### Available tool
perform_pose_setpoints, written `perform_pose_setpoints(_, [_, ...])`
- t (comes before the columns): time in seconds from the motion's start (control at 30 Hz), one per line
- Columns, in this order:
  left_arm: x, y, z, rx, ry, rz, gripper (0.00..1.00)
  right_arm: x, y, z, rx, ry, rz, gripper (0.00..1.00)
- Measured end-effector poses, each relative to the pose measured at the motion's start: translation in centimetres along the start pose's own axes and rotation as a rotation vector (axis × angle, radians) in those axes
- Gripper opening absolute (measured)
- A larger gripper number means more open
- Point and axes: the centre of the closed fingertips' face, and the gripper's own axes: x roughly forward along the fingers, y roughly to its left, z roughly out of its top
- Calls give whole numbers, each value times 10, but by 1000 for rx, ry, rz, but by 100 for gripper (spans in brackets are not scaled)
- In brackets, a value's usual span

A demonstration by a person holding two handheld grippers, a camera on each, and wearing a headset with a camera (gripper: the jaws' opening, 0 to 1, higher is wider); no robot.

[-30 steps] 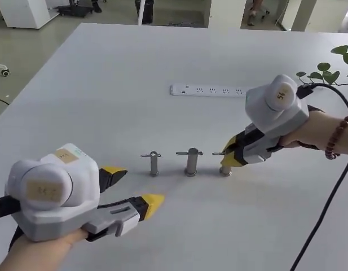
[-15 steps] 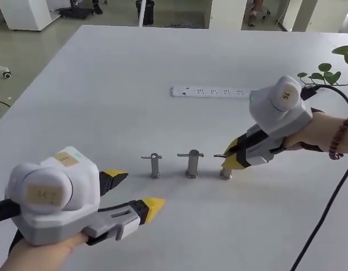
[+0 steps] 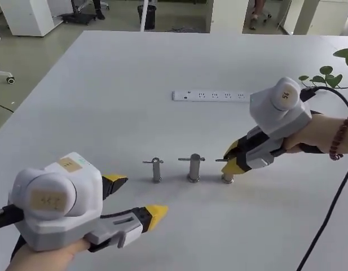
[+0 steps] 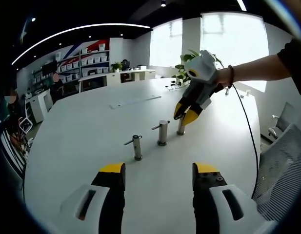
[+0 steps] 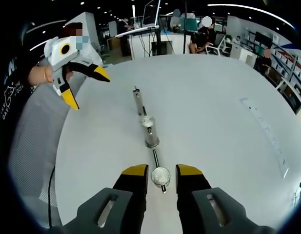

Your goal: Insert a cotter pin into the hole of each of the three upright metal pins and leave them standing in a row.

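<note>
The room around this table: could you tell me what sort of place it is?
Probably an open-plan office or lab: wall shelves of boxes, a grey mesh chair, a long white power strip.

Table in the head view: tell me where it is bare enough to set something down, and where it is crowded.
Bare: the broad table stretch between the power strip and the row of pins, and the near patch to the right of the left gripper. Crowded: around the rightmost pin, where the right gripper sits.

Three pins (image 3: 193, 168) stand in a row before the power strip (image 3: 213, 96).
</note>
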Motion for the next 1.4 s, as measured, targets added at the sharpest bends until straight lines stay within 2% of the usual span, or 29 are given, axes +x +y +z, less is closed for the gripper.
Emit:
perform_pose_setpoints(0.27, [0,9,4,-41,-12,11,56,-12,3,0,68,-29,-63,28])
perform_pose_setpoints(0.4, [2,11,9,-56,-23,16,57,-18,5,0,124,-54,-98,31])
perform_pose_setpoints(0.47, [2,12,12,-64,-29,18,57,-20,1,-3,153,-66,-129,33])
perform_pose_setpoints(0.6, [3,13,19,-82,-40,27,57,-26,3,1,206,-109,-165,35])
perform_pose_setpoints(0.77, [6,15,23,-91,-37,48,58,-33,13,5,242,-126,-197,43])
perform_pose_setpoints(1.0, [9,14,28,-112,-36,63,58,-37,19,9,295,-159,-236,47])
perform_pose_setpoints(1.07, [10,15,28,-112,-35,70,59,-39,20,11,303,-172,-262,49])
perform_pose_setpoints(1.1, [10,16,29,-120,-37,75,59,-41,20,13,323,-186,-283,50])
perform_pose_setpoints(1.4, [10,19,30,-147,-34,121,64,-44,35,15,433,-253,-352,53])
